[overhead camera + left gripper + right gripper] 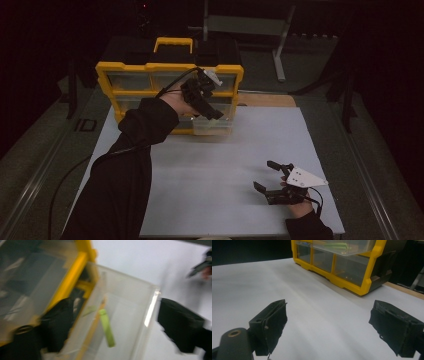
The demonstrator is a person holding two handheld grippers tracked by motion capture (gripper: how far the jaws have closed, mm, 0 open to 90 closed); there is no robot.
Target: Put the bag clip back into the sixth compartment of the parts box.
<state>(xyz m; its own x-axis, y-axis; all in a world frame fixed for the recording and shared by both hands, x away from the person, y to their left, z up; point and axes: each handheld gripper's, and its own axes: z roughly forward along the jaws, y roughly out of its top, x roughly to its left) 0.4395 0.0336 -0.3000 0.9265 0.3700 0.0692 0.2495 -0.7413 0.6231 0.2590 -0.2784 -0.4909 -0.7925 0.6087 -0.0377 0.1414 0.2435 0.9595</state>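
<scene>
L gripper [212, 107] was up at the yellow organiser [170, 70], at its lower-right corner, over the clear drawer [125, 315] that stood pulled partway out of the cabinet front. Jaws stood wide apart, one either side of the drawer in the L gripper view; pads not pressing on it, nothing held. That view was blurred. Inside the drawer lay a green strip [107, 327] and a thin tan stick [91, 332], both lying lengthwise on its floor.

R gripper [270, 177] sat low over the white worktop [225, 170], near its front right corner, well apart from the organiser. Jaws wide, nothing between them, bare worktop beneath in the R gripper view. Same view showed the organiser beyond, drawer jutting from the front w/ the green strip visible through its clear wall.
</scene>
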